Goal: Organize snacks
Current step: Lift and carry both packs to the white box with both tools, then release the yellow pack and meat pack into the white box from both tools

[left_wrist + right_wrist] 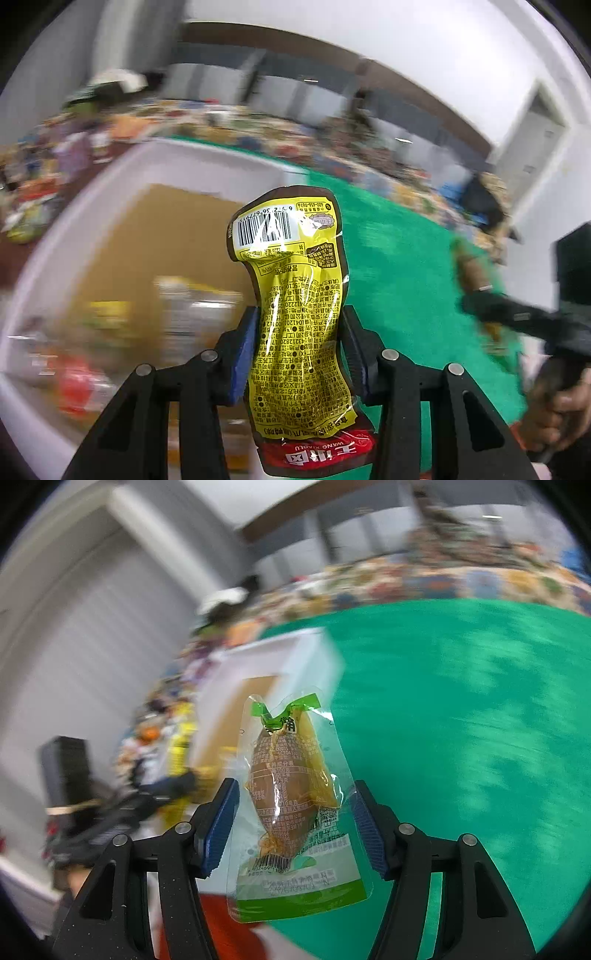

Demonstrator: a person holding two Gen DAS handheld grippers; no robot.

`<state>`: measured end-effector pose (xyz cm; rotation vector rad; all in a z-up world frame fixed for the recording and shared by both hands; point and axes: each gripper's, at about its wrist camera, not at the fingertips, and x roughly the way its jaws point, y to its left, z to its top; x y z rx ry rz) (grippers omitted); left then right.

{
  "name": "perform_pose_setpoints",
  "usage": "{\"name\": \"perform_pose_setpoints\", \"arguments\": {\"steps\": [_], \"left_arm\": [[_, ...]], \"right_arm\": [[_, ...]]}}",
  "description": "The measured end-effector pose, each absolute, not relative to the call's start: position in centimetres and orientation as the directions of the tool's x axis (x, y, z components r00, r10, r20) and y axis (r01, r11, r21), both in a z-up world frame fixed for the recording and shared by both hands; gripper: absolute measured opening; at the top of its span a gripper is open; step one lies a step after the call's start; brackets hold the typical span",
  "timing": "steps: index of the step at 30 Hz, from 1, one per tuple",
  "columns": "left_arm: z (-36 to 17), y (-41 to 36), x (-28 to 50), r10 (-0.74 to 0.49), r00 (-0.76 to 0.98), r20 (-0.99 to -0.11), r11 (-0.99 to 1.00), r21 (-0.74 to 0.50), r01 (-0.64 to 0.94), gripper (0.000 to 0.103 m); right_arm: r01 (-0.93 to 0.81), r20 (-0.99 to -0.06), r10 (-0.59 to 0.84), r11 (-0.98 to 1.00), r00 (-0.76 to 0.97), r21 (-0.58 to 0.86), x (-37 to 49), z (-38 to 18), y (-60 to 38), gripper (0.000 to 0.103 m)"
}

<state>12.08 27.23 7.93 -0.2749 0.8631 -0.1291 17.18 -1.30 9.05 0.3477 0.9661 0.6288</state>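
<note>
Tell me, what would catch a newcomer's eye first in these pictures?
A bright yellow snack packet stands upright between the left gripper fingers, over a white bin. In the other view, a clear green-edged pouch sits between the right gripper fingers, above a vivid green tabletop.

2 snack pkts: 1 yellow packet [295, 317], 1 clear-green packet [295, 805]; 1 bin [110, 192].

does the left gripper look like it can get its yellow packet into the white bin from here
Probably yes. The left gripper holds the yellow packet over the open white bin, and nothing blocks the way down; snacks already cover part of its floor.
</note>
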Motion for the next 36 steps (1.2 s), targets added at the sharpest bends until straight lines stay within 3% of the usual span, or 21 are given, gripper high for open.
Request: {"name": "perform_pose_setpoints", "arguments": {"steps": [6,8,10,12,17,22,28,36], "left_arm": [[4.7,34.9,10.7,0.022,0.599,-0.8,0.977,-0.111,-0.184,0.055],[3.5,35.9,9.8,0.037,0.58,-0.813,0.971,-0.109,-0.215,0.069],[3.0,36.0,8.6,0.047,0.59,-0.806,0.968,-0.109,-0.227,0.08],[3.0,35.5,7.5,0.07,0.612,-0.788,0.973,-0.082,-0.218,0.081],[4.4,33.5,6.4,0.175,0.662,-0.729,0.973,0.025,-0.23,0.099],[6.0,31.9,5.6,0.284,0.656,-0.699,0.943,0.078,-0.325,0.101],[6.9,30.9,4.4,0.365,0.648,-0.668,0.912,0.117,-0.393,0.102],[8.0,30.0,3.7,0.357,0.648,-0.673,0.914,0.107,-0.391,0.102]], "right_arm": [[-0.416,-0.574,0.742,0.67,0.347,0.615,19.0,9.7,11.9,0.068],[-0.396,-0.555,0.767,0.642,0.323,0.657,19.5,8.4,15.3,0.072],[-0.371,-0.577,0.761,0.649,0.297,0.664,20.0,7.0,17.2,0.074],[-0.353,-0.599,0.747,0.664,0.288,0.659,20.1,6.0,17.7,0.074],[-0.409,-0.632,0.699,0.712,0.335,0.571,18.8,6.5,15.1,0.074],[-0.496,-0.691,0.578,0.793,0.434,0.353,16.8,7.8,13.7,0.075],[-0.542,-0.683,0.499,0.821,0.533,0.177,13.5,9.6,13.5,0.082],[-0.545,-0.713,0.463,0.828,0.527,0.135,12.7,8.9,13.8,0.082]]}}
